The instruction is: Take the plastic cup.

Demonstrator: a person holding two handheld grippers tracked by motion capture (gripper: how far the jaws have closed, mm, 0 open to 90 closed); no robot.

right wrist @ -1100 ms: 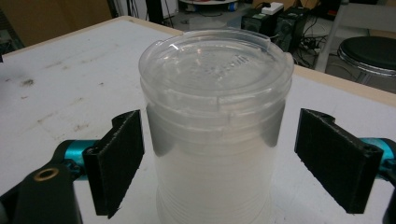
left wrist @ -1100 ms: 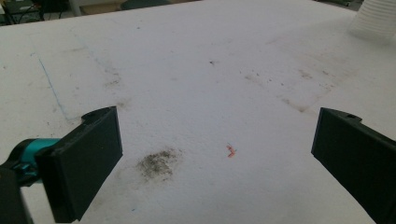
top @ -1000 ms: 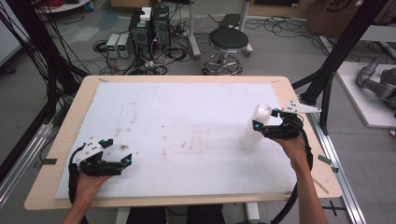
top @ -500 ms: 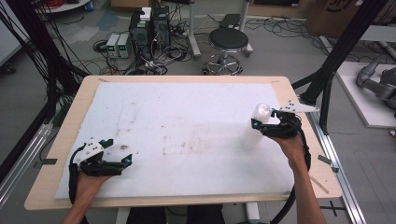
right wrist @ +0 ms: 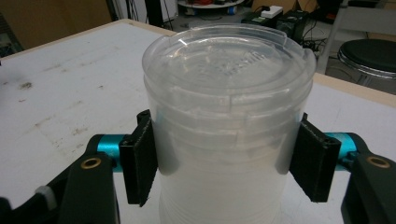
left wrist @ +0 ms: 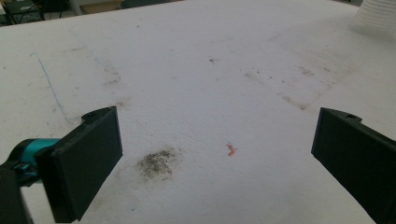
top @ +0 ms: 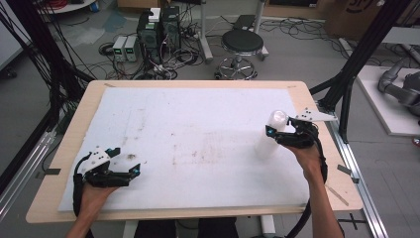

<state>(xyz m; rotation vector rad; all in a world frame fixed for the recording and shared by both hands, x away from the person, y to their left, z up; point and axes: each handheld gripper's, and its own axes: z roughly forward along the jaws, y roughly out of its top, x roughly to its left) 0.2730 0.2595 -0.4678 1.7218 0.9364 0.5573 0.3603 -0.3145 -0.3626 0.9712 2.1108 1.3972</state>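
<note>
at the table's right, right gripper clamped around stacked clear cups

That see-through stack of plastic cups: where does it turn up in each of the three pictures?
High view: the stack of cups stands at the table's right, in the right gripper.
Left gripper view: its ribbed base sits in the top right corner.
Right gripper view: centre, between the jaws.
Shared landmark: the stained white mat.
</note>
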